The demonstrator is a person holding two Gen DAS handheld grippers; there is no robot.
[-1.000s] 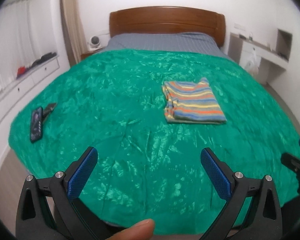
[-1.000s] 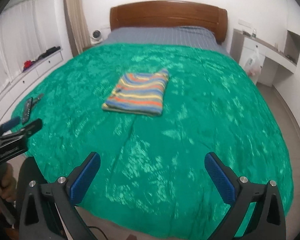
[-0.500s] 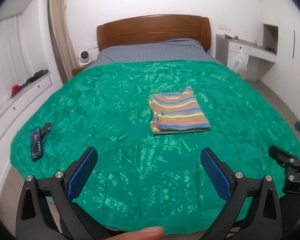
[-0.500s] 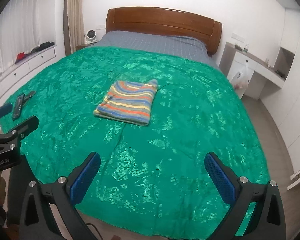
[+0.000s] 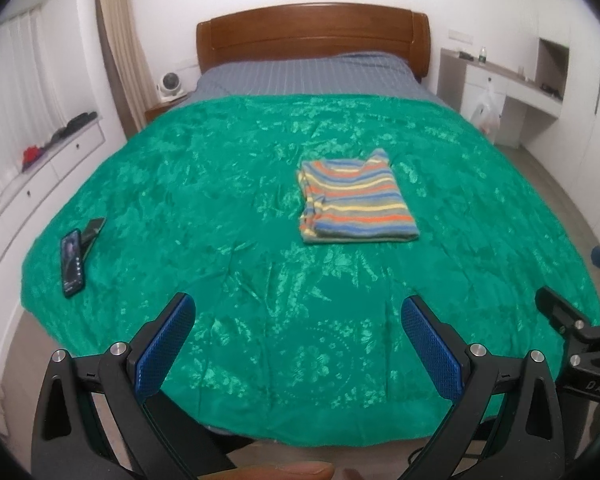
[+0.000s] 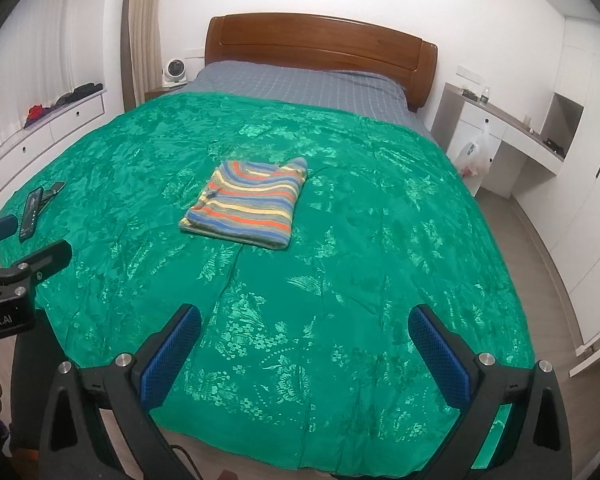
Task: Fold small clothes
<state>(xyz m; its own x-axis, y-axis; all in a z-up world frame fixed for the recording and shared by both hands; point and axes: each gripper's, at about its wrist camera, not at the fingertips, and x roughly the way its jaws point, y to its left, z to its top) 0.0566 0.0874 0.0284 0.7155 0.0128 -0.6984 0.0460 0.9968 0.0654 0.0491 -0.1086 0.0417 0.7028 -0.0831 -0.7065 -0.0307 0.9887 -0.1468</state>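
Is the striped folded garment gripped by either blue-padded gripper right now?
No, the striped folded garment lies alone on the green bedspread, while the right gripper hangs open well short of it.

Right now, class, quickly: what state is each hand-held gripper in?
Left hand-held gripper: open, holding nothing, over the green bedspread.
Right hand-held gripper: open, holding nothing; the folded striped garment lies untouched ahead.

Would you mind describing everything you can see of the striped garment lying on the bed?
The striped garment is a small soft-looking top with horizontal bands of blue, orange, yellow and grey-green. It is folded into a neat, roughly rectangular stack, its layered edges showing along one side. It lies flat near the middle of the green bedspread, touching nothing else. Both grippers are open, well short of it.
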